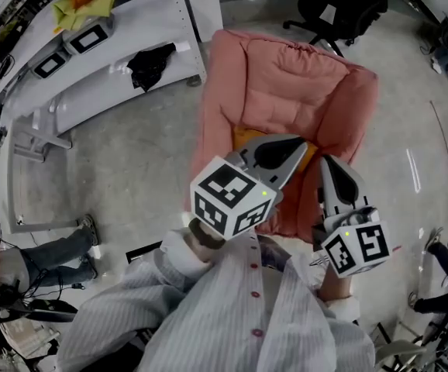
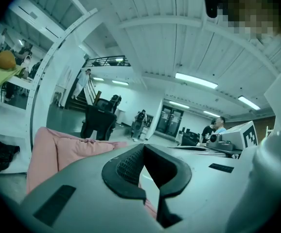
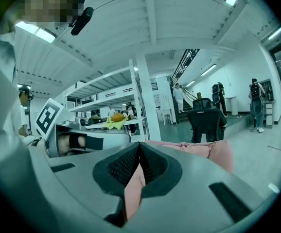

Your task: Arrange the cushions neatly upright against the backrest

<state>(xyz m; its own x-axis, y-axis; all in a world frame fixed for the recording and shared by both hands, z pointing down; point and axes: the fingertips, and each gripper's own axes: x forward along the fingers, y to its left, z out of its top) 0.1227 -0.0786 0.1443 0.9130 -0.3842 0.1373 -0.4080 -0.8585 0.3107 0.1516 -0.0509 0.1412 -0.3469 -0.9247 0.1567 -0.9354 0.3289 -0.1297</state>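
the left gripper (image 1: 295,147) and right gripper (image 1: 329,165) are held above the pink armchair (image 1: 286,76), jaws fully closed and empty. the orange cushion (image 1: 242,139) is seen lying on its seat, partly hidden beneath them.

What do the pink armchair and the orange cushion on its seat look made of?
Pink armchair: seemingly matte fabric over soft padding; it puckers and creases at the seams, with no sheen. Orange cushion: likely matte fabric too, but only a sliver shows, so that is a guess.
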